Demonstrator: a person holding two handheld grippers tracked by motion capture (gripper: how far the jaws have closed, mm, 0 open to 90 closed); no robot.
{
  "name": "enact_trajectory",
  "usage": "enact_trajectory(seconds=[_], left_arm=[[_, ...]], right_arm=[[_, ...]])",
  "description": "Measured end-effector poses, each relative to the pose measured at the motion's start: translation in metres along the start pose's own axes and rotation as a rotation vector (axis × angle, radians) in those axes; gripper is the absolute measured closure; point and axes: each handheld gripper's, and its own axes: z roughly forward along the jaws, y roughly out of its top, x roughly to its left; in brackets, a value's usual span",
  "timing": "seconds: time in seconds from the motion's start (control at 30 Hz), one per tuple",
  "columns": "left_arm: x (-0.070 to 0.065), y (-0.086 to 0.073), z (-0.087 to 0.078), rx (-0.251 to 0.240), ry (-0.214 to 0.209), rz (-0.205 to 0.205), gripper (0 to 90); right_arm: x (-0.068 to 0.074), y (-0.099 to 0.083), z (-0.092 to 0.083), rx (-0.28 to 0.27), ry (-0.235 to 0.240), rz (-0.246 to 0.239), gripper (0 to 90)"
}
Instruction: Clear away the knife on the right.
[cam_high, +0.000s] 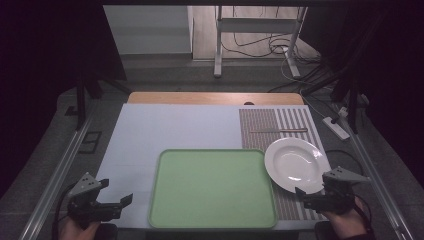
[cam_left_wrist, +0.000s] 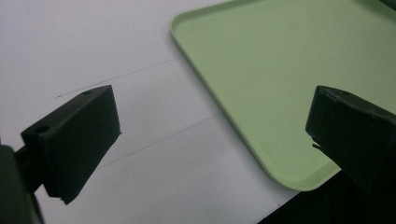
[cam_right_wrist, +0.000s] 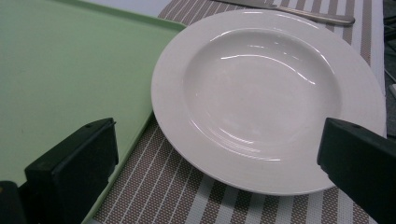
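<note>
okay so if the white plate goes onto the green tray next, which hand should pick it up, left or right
Probably the right. The right tool sits open just short of the plate, whose near rim lies between its jaws in the right gripper view. The left tool is open too, but the whole tray separates it from the plate.

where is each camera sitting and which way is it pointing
High view: above the person's side of the table, looking forward and down at the green tray, white plate, striped placemat and knife; both hands show, with the left hand-held gripper and right hand-held gripper.
Left gripper view: rides the left hand-held gripper, looking past its open jaws at the tray's near corner.
Right gripper view: rides the right hand-held gripper, looking past its open jaws at the plate.
Shared: the tray appears in all three views.
</note>
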Motion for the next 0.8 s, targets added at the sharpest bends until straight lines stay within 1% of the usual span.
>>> enact_trajectory(seconds=[0.17,0.2,0.47,0.73,0.8], left_arm=[[-0.0002,0.0001,0.0002,0.005,0.002,0.000,2.8],[0.0001,0.0002,0.0005,0.008,0.001,-0.003,2.9],[0.0007,0.0001,0.0009,0.010,0.000,-0.010,3.4],[0.0006,0.0001,0.0011,0.012,0.000,-0.009,3.5],[0.0006,0.0001,0.0011,0.011,0.000,-0.009,3.5]], right_arm=[[-0.0015,0.0005,0.0011,0.011,0.008,0.013,0.0],[-0.0023,0.0007,0.0018,0.021,0.015,0.015,0.0],[-0.0043,0.0016,0.0046,0.046,0.043,0.030,0.0],[-0.0035,0.0022,0.0057,0.059,0.054,0.016,0.0],[-0.0037,0.0023,0.0057,0.058,0.065,0.016,0.0]])
